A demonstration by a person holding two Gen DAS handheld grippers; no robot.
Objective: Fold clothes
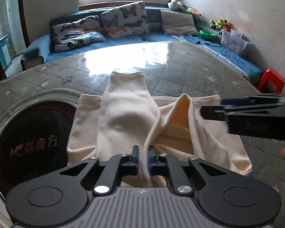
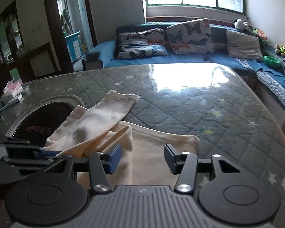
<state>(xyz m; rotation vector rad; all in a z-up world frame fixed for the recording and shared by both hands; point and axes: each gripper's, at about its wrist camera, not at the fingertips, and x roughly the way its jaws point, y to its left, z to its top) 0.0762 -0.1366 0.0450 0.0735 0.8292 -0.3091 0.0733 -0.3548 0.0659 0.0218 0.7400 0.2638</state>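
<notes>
A cream garment [image 1: 180, 125] lies spread on the quilted, glass-topped table [image 1: 180, 70], with one sleeve [image 1: 123, 98] folded across its body and pointing away. My left gripper [image 1: 143, 159] is shut on a bunched fold of the garment at its near edge. From the right, my right gripper [image 1: 210, 107] reaches over the cloth. In the right wrist view the right gripper [image 2: 142, 158] stands open just above the garment [image 2: 157, 146], nothing between its fingers. The left gripper [image 2: 38, 153] shows at the left, holding the fabric beside the sleeve [image 2: 104, 114].
A round black cooktop [image 1: 28, 142] is set into the table left of the garment. Small boxes and a pink packet [image 2: 13, 91] sit at the table's far left corner. A blue sofa with butterfly pillows [image 1: 123, 20] runs behind, and a red stool [image 1: 271, 81] stands at the right.
</notes>
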